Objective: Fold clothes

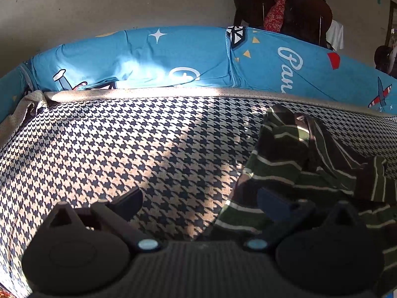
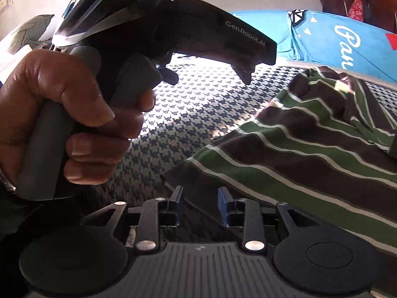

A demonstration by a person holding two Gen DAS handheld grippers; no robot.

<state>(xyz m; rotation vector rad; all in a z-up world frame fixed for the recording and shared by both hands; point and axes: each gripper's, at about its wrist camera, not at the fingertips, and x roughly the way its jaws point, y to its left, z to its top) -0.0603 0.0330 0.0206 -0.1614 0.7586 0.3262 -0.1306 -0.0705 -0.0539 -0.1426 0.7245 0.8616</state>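
Right claw point(image 2: 200, 204) narrowly straddles striped shirt point(image 2: 310, 149) hem; left claw point(image 1: 199, 204) wide.

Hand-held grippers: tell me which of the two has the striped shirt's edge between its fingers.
The right hand-held gripper: the green-and-brown striped shirt hem lies between its open blue fingers. The left hand-held gripper spans mostly bare houndstooth cover.

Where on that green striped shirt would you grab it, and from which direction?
Grip the striped shirt at its near hem corner, coming in low from the front. That corner lies flat and free on the houndstooth cover, and the right gripper stands open right before it, so probably little reach is needed.
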